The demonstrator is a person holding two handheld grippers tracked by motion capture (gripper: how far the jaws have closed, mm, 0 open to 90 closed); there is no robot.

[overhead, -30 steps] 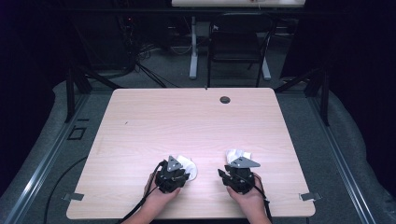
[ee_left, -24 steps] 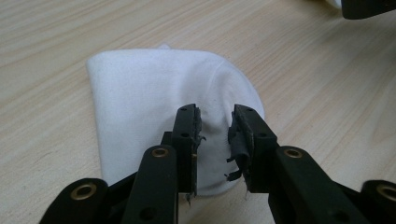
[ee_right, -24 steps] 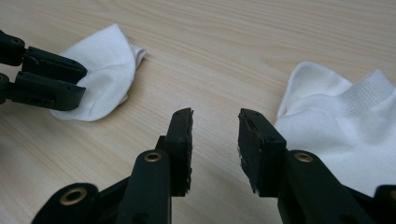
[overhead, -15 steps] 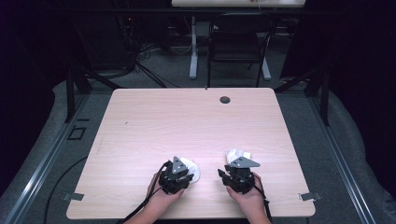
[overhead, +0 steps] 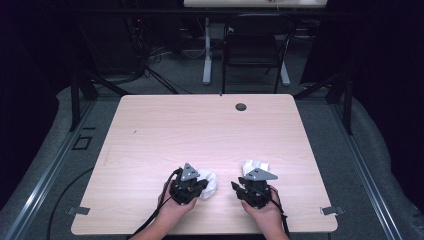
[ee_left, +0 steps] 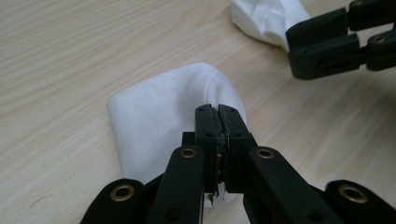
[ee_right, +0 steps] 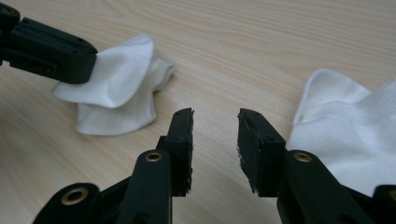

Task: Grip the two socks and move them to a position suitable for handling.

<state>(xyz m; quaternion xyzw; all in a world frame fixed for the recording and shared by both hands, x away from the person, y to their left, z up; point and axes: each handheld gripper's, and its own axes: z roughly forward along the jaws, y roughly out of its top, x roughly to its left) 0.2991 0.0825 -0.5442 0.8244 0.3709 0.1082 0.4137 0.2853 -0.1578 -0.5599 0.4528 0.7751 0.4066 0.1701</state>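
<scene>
Two white socks lie near the table's front edge. My left gripper [overhead: 201, 186] [ee_left: 219, 114] is shut on the left sock [overhead: 210, 181] [ee_left: 154, 116], pinching a fold of it; in the right gripper view its black jaws [ee_right: 51, 46] hold that sock [ee_right: 121, 84] by its edge. My right gripper [overhead: 244, 184] [ee_right: 215, 119] stands open just above the wood with nothing between its fingers. The second sock [overhead: 256, 165] [ee_right: 345, 126], ribbed and crumpled, lies close beside its right jaw. The left gripper view shows the right gripper [ee_left: 327, 44] in front of that sock [ee_left: 266, 16].
The light wooden table [overhead: 200, 130] has a round cable hole [overhead: 241, 106] near its far edge. A dark chair [overhead: 252, 45] and a desk leg stand beyond the table. Both hands come in over the front edge.
My left hand and gripper have shifted very slightly with the sock still held. The right gripper has stayed where it was.
</scene>
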